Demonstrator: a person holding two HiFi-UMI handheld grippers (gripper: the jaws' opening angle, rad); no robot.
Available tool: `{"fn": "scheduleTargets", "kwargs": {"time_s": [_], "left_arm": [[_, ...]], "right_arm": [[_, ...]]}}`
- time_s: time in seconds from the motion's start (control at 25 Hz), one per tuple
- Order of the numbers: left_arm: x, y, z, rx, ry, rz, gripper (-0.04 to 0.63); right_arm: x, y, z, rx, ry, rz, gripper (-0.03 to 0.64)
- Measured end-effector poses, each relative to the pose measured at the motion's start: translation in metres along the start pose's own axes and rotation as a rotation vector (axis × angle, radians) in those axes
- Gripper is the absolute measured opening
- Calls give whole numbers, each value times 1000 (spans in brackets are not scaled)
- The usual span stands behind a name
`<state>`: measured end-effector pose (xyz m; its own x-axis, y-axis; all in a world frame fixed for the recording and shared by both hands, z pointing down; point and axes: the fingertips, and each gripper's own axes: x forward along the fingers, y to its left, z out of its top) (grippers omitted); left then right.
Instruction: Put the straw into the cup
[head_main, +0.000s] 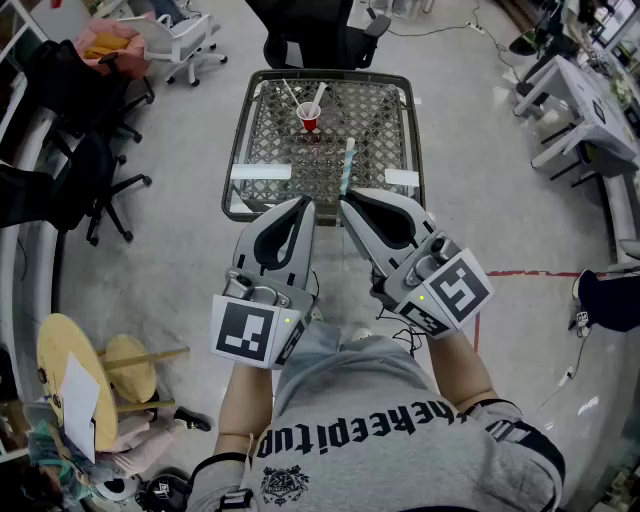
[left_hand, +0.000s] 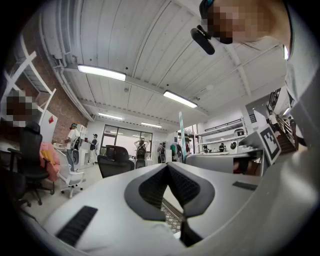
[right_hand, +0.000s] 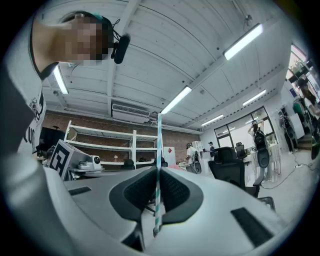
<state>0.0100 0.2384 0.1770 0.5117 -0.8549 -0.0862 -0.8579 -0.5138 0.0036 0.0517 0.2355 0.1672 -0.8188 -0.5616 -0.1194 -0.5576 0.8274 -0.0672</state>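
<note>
A small red cup (head_main: 310, 122) stands on the far half of a metal mesh table (head_main: 375, 110), with a pale straw leaning in it. My right gripper (head_main: 345, 201) is shut on a teal-and-white striped straw (head_main: 346, 165), held upright over the table's near edge. In the right gripper view the straw (right_hand: 159, 165) runs straight up between the closed pads of that gripper (right_hand: 158, 172). My left gripper (head_main: 306, 207) hangs beside it, shut and empty. The left gripper view shows its jaws (left_hand: 168, 165) pressed together, with the striped straw (left_hand: 181, 131) to their right.
Two white flat packets (head_main: 262, 172) (head_main: 401, 178) lie near the table's front corners. Loose straws (head_main: 290, 94) rest at its far left. A black office chair (head_main: 320, 40) stands behind the table and more chairs (head_main: 110, 190) to the left. White desks (head_main: 580, 120) are on the right.
</note>
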Motion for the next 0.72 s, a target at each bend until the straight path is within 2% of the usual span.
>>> {"fn": "scheduleTargets", "kwargs": {"time_s": [0.36,0.72], "left_arm": [[-3,10,-2,-2,5,-11,17],[-2,42,-3,-6,4,-32,17]], "right_arm": [[10,4,-3,-4,6,-13,37],[40,7,-12,-6,7,-45,38]]}}
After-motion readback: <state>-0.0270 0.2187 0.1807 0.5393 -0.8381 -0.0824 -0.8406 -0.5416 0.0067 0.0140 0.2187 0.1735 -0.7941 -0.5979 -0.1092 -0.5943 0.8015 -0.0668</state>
